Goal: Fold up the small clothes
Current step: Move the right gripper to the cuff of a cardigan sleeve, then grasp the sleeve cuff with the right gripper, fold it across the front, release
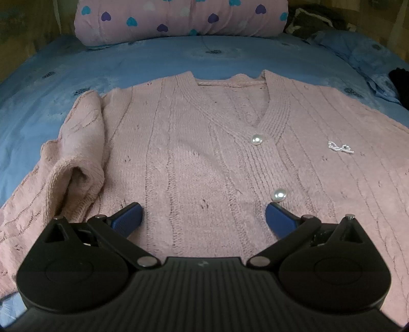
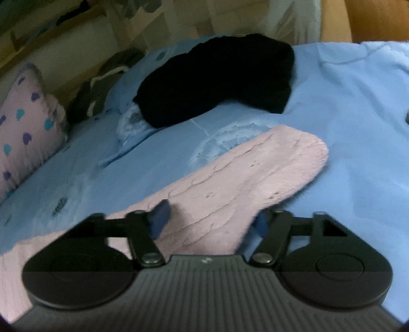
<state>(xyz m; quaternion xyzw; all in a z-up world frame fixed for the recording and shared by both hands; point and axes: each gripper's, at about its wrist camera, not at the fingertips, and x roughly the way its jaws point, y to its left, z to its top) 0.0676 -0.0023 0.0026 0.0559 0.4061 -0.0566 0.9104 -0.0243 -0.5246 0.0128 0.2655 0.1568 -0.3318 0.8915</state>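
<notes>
Left wrist view looks low across a pink knit cardigan [image 1: 204, 143] laid front-up on a blue bedspread [image 1: 158, 58]. The left gripper [image 1: 204, 217] hovers just above the lower front panel, jaws spread wide and gripping nothing, its right finger near the lower pearl button [image 1: 279, 195]. One sleeve [image 1: 81, 158] is folded inward along the cardigan's left side.

Right wrist view is blurred. The right gripper [image 2: 209, 222] straddles the other sleeve [image 2: 242, 178], jaws apart with fabric between them; whether the pads [image 2: 159, 217] touch the knit cannot be told. The far finger is half hidden behind the sleeve edge.

Beyond the sleeve cuff lies bare bedspread, then a black garment [image 2: 217, 81]. A heart-print pillow [image 1: 181, 18] bounds the far side.
</notes>
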